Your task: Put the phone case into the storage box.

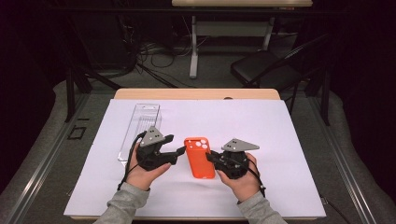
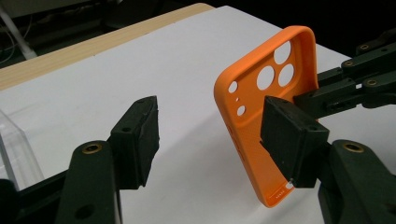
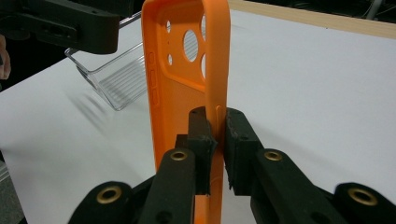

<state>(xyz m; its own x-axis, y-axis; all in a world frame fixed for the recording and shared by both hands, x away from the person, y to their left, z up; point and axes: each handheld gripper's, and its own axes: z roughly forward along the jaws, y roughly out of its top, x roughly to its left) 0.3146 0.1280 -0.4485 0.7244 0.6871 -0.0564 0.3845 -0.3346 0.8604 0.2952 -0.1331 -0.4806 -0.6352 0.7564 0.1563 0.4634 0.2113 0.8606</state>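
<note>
An orange phone case (image 1: pixel 200 157) with round camera holes lies near the middle of the white sheet, holes at its far end. My right gripper (image 1: pixel 211 157) is shut on the case's right side wall. In the right gripper view the jaws (image 3: pixel 217 140) pinch that wall, and the case (image 3: pixel 180 93) rises ahead of them. My left gripper (image 1: pixel 179 151) is open at the case's left edge. In the left gripper view its jaws (image 2: pixel 212 135) stand wide apart, with the case (image 2: pixel 254 107) just beyond the right pad (image 2: pixel 289 135). Whether that pad touches the case I cannot tell.
A clear plastic tray (image 1: pixel 140 127) lies on the white sheet (image 1: pixel 280 121) behind the left hand; it also appears in the right gripper view (image 3: pixel 121 77). The wooden table edge (image 1: pixel 196 94) runs along the far side. A black chair (image 1: pixel 266 67) stands beyond.
</note>
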